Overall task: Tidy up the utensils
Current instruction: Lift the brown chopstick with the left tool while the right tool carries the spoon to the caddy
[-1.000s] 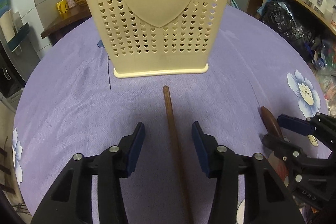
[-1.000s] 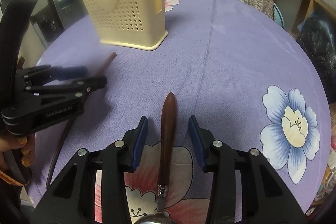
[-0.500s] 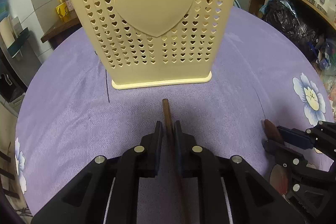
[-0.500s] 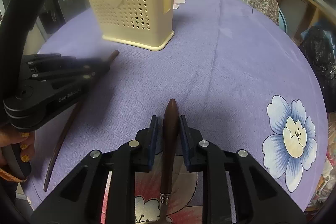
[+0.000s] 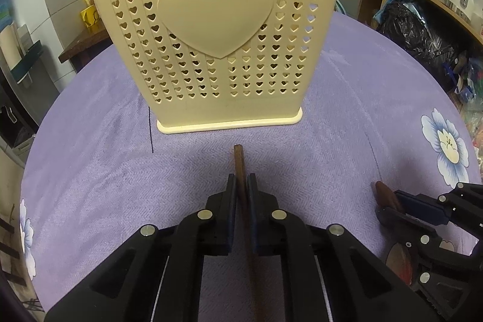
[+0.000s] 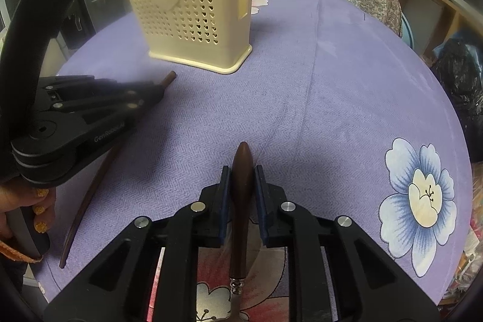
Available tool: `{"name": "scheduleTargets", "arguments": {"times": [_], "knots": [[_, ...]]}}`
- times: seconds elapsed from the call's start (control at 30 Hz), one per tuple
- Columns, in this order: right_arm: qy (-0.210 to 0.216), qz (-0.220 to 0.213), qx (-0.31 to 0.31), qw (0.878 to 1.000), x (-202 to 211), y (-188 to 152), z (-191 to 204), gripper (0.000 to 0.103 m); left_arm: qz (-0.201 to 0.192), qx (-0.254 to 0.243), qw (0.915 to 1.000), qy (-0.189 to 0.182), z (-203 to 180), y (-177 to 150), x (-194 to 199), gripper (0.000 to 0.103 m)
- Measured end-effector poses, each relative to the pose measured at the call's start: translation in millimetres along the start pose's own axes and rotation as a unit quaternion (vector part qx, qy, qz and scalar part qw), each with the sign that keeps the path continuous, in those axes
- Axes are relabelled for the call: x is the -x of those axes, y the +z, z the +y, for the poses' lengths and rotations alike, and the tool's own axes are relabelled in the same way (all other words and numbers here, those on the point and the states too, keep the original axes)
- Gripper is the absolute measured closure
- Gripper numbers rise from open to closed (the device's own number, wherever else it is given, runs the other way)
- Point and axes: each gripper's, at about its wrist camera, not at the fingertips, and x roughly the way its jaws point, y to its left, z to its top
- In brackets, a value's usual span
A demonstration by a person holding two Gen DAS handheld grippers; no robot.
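Dark wood fills both grips: a slender chopstick (image 5: 240, 168) lies on the purple-clothed worktop (image 5: 90, 171) just in front of the cream heart-pierced utensil holder (image 5: 217, 29), its far end pinched between the pressed-together pads of the left hand-held gripper (image 5: 241, 192). Well to its right, the right hand-held gripper (image 6: 243, 180) is closing its jaws on the rounded wooden handle of a spoon (image 6: 241, 171), pads against both sides, the handle lying over a flower printed on the cloth. A person's hand (image 6: 18, 210) grips the left tool's handle.
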Motion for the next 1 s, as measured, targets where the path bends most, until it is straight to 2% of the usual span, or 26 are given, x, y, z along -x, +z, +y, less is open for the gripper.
{"name": "scheduleTargets", "arguments": {"times": [0.2, 0.47, 0.7, 1.0], "knots": [[0.015, -0.012, -0.011, 1.0, 4.0, -1.4, -1.3, 0.087, -0.013, 0.015, 0.9997, -0.012, 7.3, -0.2, 4.0, 0.095], [0.046, -0.056, -0.013, 0.997, 32.6, 0.9, 3.7, 0.087, -0.058, 0.049, 0.9961, -0.045, 18.8, -0.6, 40.7, 0.095], [0.072, -0.099, -0.017, 0.992, 72.1, 3.9, 7.3, 0.087, -0.121, 0.07, 0.988, -0.065, 35.7, -2.3, 94.8, 0.095], [0.095, -0.148, -0.019, 0.984, 121.3, 5.5, 9.8, 0.087, -0.19, 0.094, 0.9746, -0.072, 58.2, -4.6, 153.1, 0.095]]}}
